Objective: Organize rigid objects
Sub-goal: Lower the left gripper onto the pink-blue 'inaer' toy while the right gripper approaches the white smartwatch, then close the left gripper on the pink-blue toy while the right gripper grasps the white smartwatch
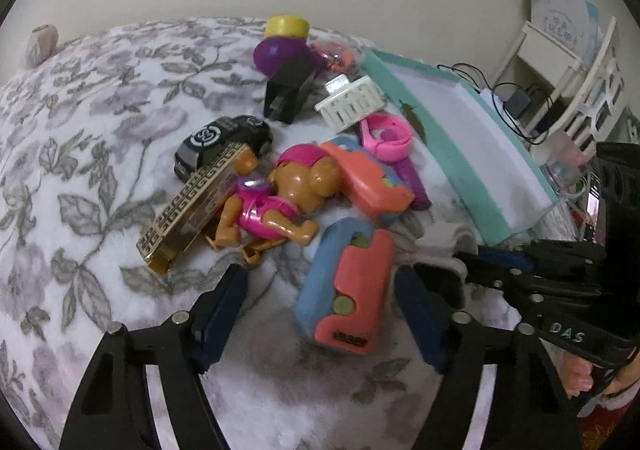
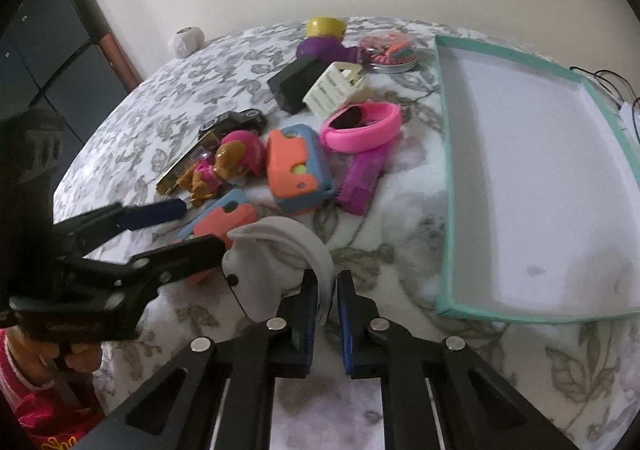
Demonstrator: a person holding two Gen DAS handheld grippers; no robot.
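Your left gripper (image 1: 320,310) stands with its jaws wide, one finger on each side of the coral-and-blue toy block (image 1: 344,290), which lies on the floral blanket (image 1: 80,129) at the near edge of the toy pile; neither pad visibly presses on the block, so read it as straddled, not gripped. The block's long axis runs roughly away from you, along the line the left fingers point, so the jaws would close across its narrow width. Your right gripper (image 2: 324,314) is drawn narrow and pinches the rim of a grey curved piece (image 2: 280,262), which rises just ahead of its fingertips, near the blanket's near edge. The teal-rimmed tray (image 2: 444,177) lies open along the right side of the blanket, its long axis running from near to far and its white floor bare; it sits just to the right of the right gripper and well apart from the left. The right hand is therefore the nearer to the tray, and the grey piece would likely travel rightward over the tray's left wall. Behind the block the pile holds a brown figure in pink (image 1: 272,205), a gold patterned bar (image 1: 192,205), a black toy car (image 1: 224,141), a pink band (image 2: 360,129) and a white slatted piece (image 1: 352,101), all towards the blanket's centre.
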